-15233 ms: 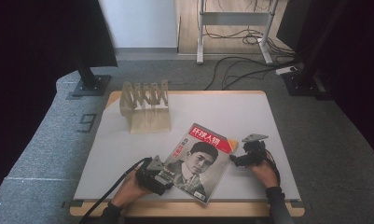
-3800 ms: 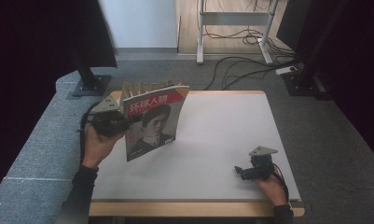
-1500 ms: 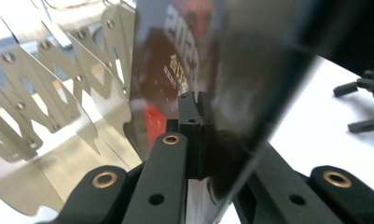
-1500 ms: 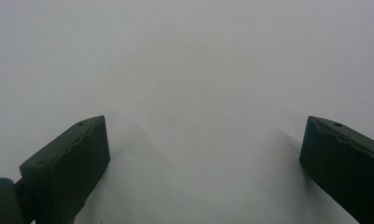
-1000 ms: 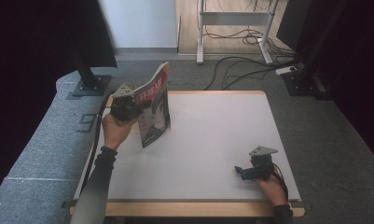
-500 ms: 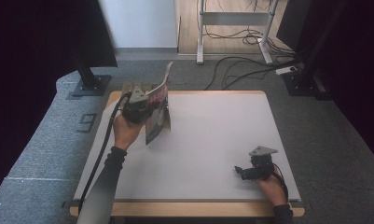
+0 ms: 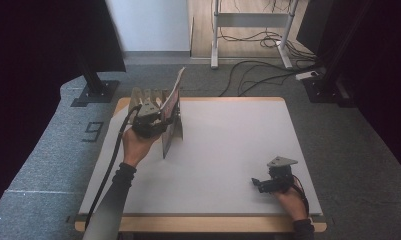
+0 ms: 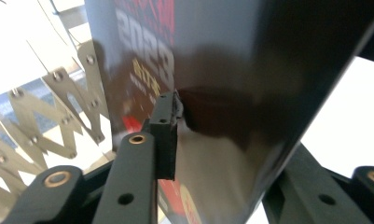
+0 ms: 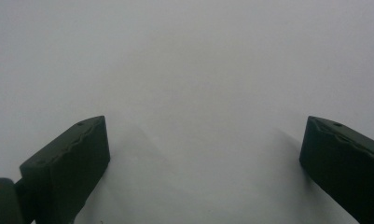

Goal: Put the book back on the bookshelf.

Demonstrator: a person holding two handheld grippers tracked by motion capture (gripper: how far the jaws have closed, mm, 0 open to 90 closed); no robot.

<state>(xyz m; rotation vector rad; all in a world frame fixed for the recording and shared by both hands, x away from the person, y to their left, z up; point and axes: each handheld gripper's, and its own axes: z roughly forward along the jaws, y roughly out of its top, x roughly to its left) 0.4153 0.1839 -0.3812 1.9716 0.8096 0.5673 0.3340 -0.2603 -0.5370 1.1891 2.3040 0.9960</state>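
Glossy magazine (image 7: 172,116) stands upright at the table's far-left corner.

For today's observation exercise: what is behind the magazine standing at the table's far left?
Behind the magazine stands a folding metal rack, its riveted zigzag slats visible past the cover's edge. The left claw and the magazine cover the rest of the rack, so its slots cannot be seen.

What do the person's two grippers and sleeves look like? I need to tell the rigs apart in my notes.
Both grippers are black with two blocky jaws. The left gripper trails a black cable along a dark sleeve. The right gripper carries a grey three-cornered plate, with a dark cuff behind it.
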